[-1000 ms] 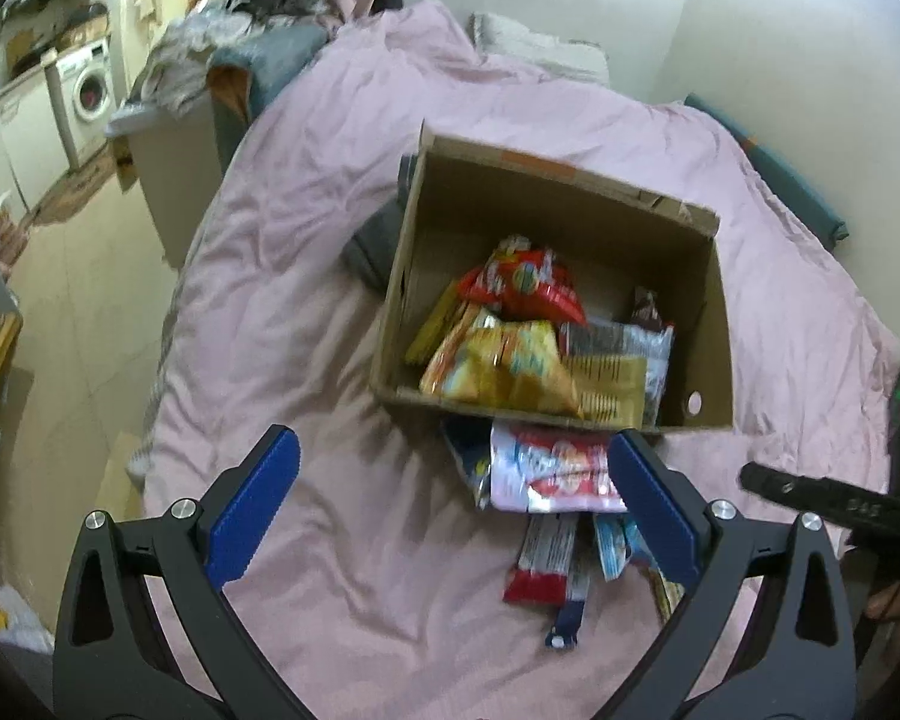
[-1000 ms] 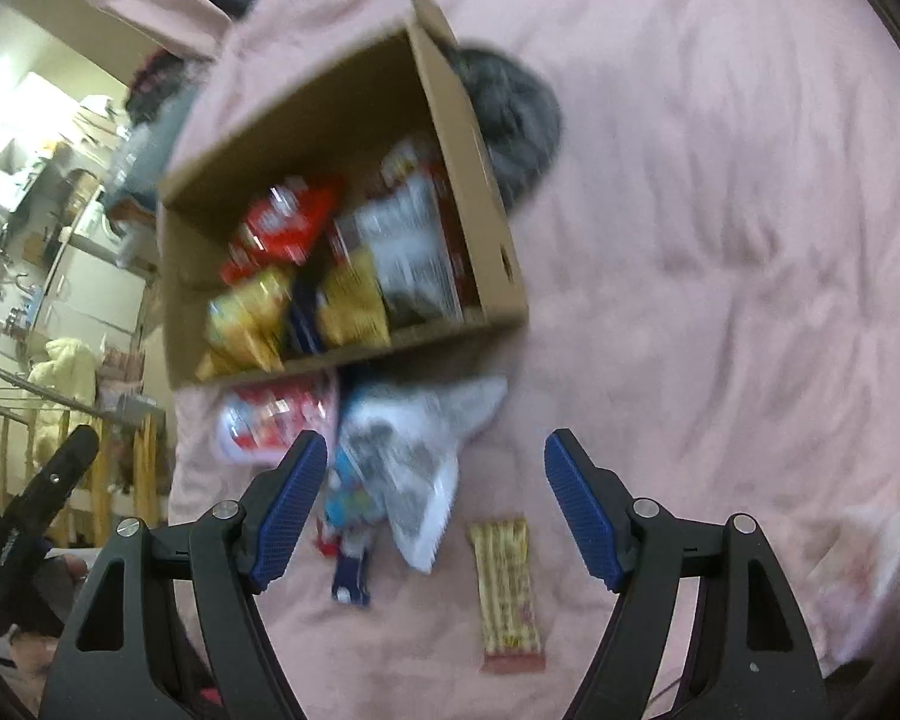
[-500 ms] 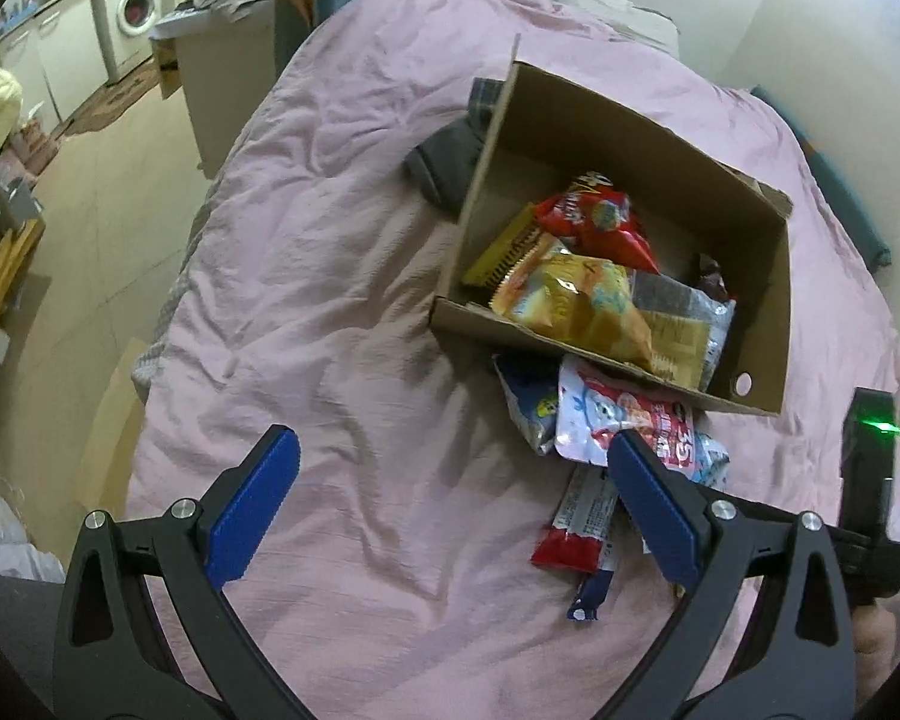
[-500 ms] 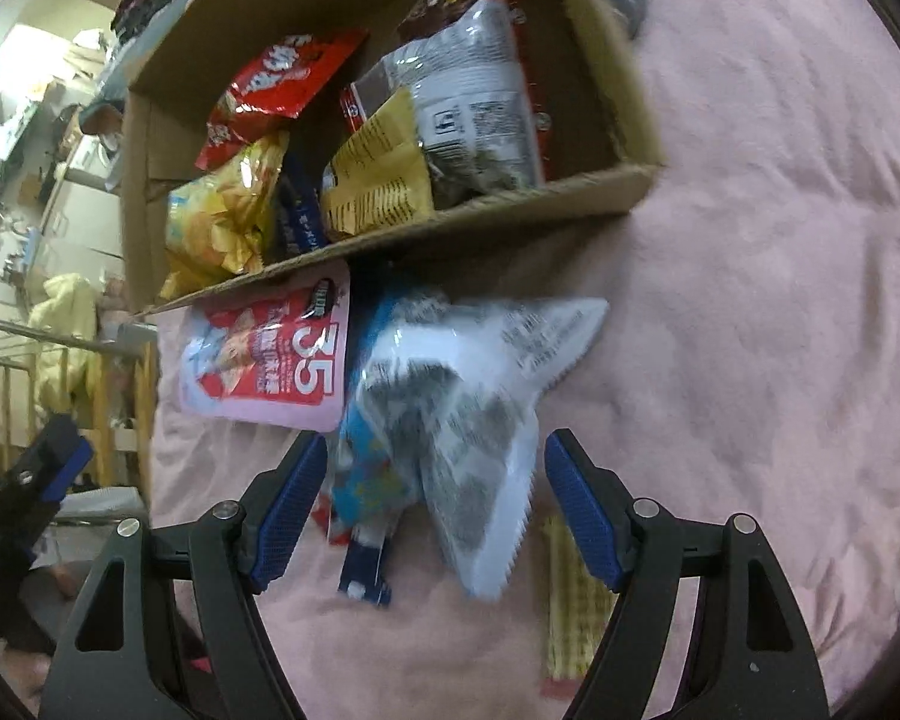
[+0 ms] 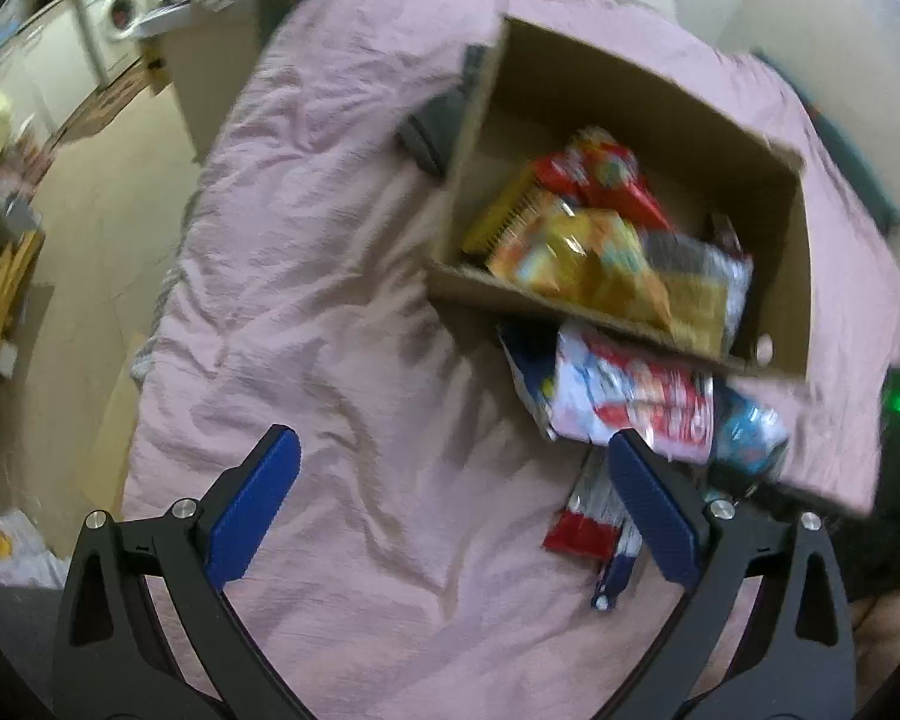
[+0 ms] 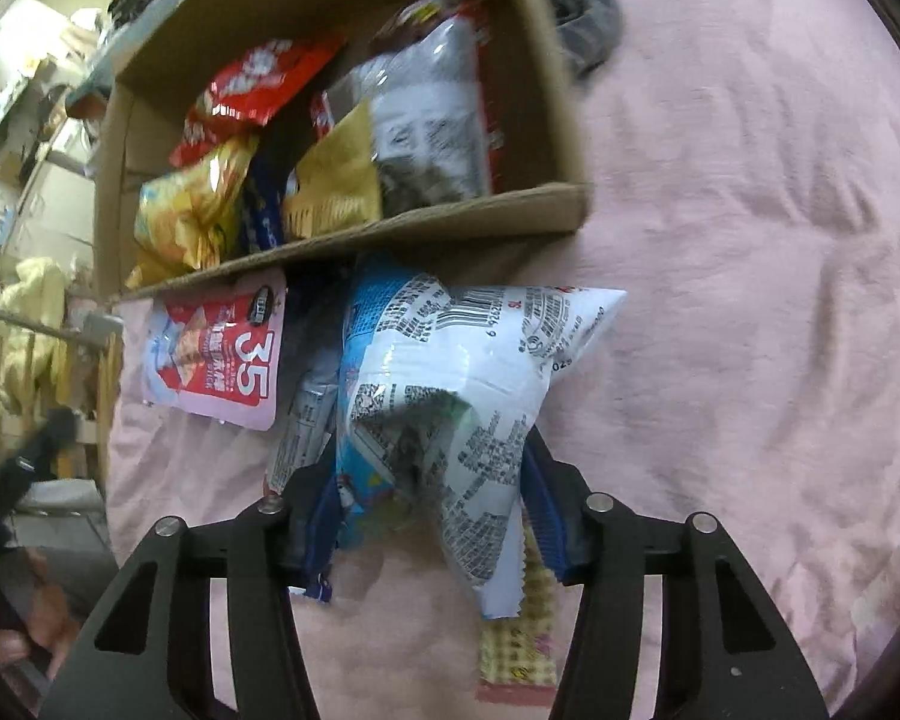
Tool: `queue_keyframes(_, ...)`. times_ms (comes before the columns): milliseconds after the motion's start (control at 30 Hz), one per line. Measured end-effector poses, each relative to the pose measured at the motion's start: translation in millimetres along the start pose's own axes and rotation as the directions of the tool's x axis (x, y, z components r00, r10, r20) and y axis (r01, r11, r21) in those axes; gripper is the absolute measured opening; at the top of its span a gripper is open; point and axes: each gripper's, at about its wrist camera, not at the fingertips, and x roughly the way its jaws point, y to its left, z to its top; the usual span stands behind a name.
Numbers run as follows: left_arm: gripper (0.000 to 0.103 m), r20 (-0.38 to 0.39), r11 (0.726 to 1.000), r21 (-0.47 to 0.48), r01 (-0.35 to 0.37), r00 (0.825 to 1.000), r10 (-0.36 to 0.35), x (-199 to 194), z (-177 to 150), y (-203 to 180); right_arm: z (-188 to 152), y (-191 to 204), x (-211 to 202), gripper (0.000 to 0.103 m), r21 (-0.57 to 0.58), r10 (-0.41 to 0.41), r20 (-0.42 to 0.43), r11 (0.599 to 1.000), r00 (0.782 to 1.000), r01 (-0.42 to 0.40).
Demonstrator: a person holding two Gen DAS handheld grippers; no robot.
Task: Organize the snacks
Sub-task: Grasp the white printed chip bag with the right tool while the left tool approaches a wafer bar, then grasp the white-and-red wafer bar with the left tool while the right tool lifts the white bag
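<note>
On pink bedding at the cardboard box's (image 6: 342, 240) six o'clock, the right gripper (image 6: 426, 516) pinches a light, crinkly, probably slippery white-and-blue snack bag (image 6: 450, 372) mid-body; the left gripper (image 5: 450, 504) gapes empty.

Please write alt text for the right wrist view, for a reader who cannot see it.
The right gripper is closed on a white and blue snack bag lying on a pink bedspread. Just beyond is an open cardboard box packed with snack bags, a pink "35" pouch in front of it, and a yellow checkered wafer bar under the bag.
</note>
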Motion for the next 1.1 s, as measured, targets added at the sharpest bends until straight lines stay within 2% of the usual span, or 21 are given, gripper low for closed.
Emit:
queue_keyframes(167,0.084,-0.106,0.994,0.099,0.036,0.994,-0.025,24,-16,-25,-7,-19,-19,0.055,0.026,0.027,0.042,0.999,0.999,-0.028)
queue_keyframes(233,0.072,-0.157,0.989,0.14,0.05,0.987,-0.028,36,-24,-37,-8,-27,-28,0.054,0.035,0.038,0.054,0.999,0.998,-0.04)
queue_keyframes(300,0.066,-0.191,0.983,0.171,0.072,0.981,-0.039,46,-29,-50,-10,-32,-35,0.054,0.037,0.05,0.064,0.998,0.997,-0.052)
queue_keyframes(433,0.055,-0.205,0.972,0.206,0.116,0.976,-0.073,61,-28,-73,-15,-35,-41,0.054,0.022,0.052,0.083,0.998,0.995,-0.054)
queue_keyframes(600,0.046,-0.226,0.966,0.221,0.136,0.971,-0.085,81,-23,-88,-19,-49,-55,0.054,0.038,0.069,0.103,0.997,0.992,-0.073)
queue_keyframes(633,0.041,-0.241,0.965,0.225,0.138,0.967,-0.083,86,-23,-90,-20,-51,-57,0.054,0.045,0.071,0.105,0.996,0.992,-0.076)
queue_keyframes(700,0.038,-0.277,0.96,0.232,0.155,0.957,-0.088,95,-24,-96,-20,-52,-56,0.054,0.052,0.07,0.104,0.996,0.992,-0.075)
queue_keyframes(867,0.031,-0.282,0.958,0.234,0.166,0.954,-0.097,107,-24,-99,-19,-49,-59,0.054,0.044,0.069,0.112,0.996,0.991,-0.074)
queue_keyframes(1100,0.029,-0.295,0.949,0.24,0.204,0.947,-0.129,86,-33,-100,-19,-46,-61,0.054,0.05,0.081,0.118,0.995,0.99,-0.087)
